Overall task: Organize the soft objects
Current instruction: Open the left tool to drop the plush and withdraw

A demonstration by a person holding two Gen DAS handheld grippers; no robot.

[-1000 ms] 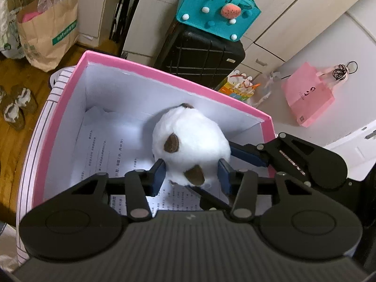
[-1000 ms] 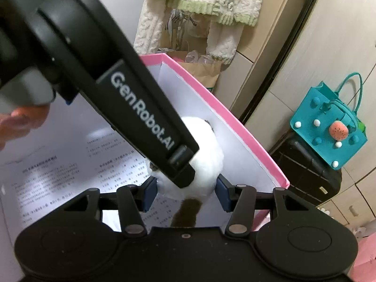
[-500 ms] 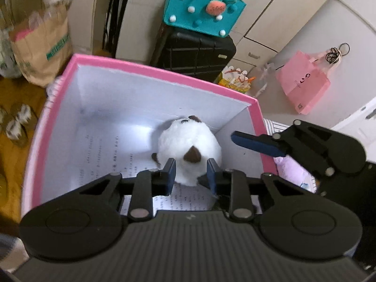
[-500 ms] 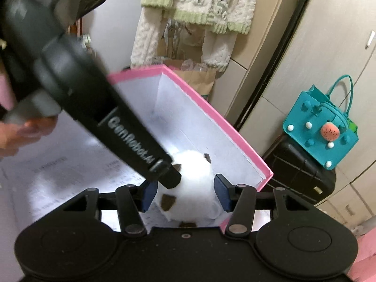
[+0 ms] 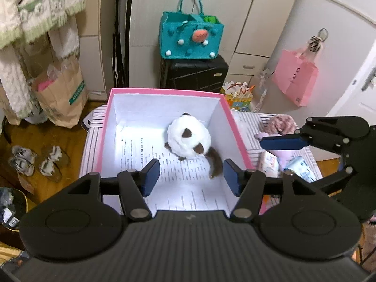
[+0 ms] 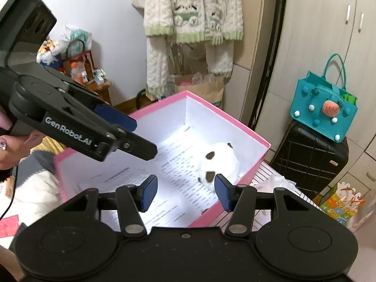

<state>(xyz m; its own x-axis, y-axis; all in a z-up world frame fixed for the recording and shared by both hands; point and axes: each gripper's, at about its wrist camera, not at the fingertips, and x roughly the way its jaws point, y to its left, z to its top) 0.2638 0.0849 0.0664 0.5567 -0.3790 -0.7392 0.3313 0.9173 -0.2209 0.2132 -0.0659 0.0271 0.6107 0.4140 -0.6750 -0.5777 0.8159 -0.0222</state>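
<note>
A white plush toy [image 5: 188,138] with brown patches and a brown tail lies on printed paper inside the pink box [image 5: 237,136], near its far right corner. My left gripper [image 5: 190,176] hovers above the box's near half. Its jaws are opening, with nothing between the blue pads. My right gripper [image 6: 186,192] stands open over the box's right rim, clear of the plush toy [image 6: 221,162], which lies below and beyond it. In the left wrist view the right gripper's blue finger [image 5: 282,142] reaches in from the right, above the table.
The box sits on a striped table [image 5: 94,127]. Pink soft items [image 5: 280,123] and tissue packs [image 5: 297,166] lie to its right. Behind stand a black suitcase [image 5: 195,72] with a teal felt bag [image 5: 191,40], a paper bag [image 5: 63,94] and hanging knitwear [image 6: 192,21]. Shoes [image 5: 37,162] lie on the floor.
Both grippers have lifted up and back from the plush toy, which stays lying in the box. The left jaws narrowed, then spread wide. The right jaws kept their width.
</note>
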